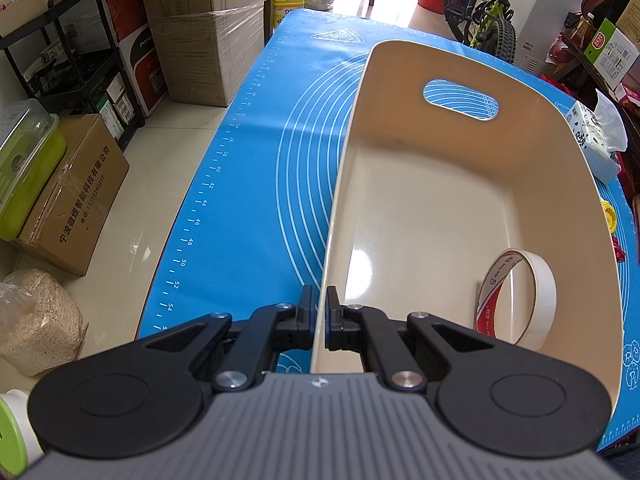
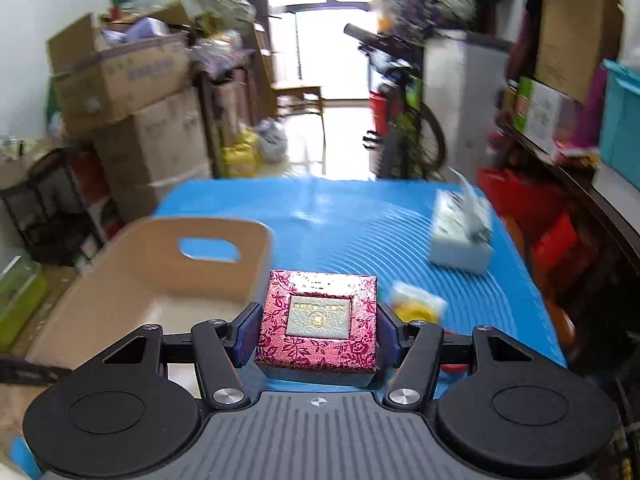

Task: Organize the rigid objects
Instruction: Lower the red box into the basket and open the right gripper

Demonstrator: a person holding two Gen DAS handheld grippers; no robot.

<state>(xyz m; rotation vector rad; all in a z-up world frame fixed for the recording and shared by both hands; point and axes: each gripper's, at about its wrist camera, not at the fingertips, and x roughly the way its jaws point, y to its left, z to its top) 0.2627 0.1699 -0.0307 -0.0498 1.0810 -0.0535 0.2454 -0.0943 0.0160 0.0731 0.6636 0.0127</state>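
Left gripper [image 1: 320, 312]: bottom centre of the left wrist view, fingers nearly closed and pinching the near left wall of a cream plastic bin [image 1: 400, 216], one pad outside the wall, one inside. Bin: open-topped, oval handle cut-out in its far wall, standing on a blue silicone baking mat [image 1: 248, 168] printed with rulers and concentric rings. Contents: one roll of white tape [image 1: 516, 296], on edge against the bin's right wall in the lower right of the frame. Right gripper [image 2: 316, 326]: lower centre of the right wrist view, fingers spread wide and clamped on the two sides of a magenta floral brocade box [image 2: 318, 322] with a pale label panel on its lid; the box is held level above the mat, just right of the bin [image 2: 132, 280], which fills the lower left of that frame. Around it on the mat: a yellow item [image 2: 416, 306], blurred, just beyond the box to the right; a tissue box [image 2: 460, 232] in the mid right, well apart from the bin. Surroundings: stacked cardboard cartons [image 1: 200, 28] and a black shelf unit [image 1: 76, 64] at upper left, yellow jugs [image 1: 288, 0] past the mat's far edge, a green children's bicycle [image 1: 488, 12] at upper right. The right wrist view is motion-blurred.
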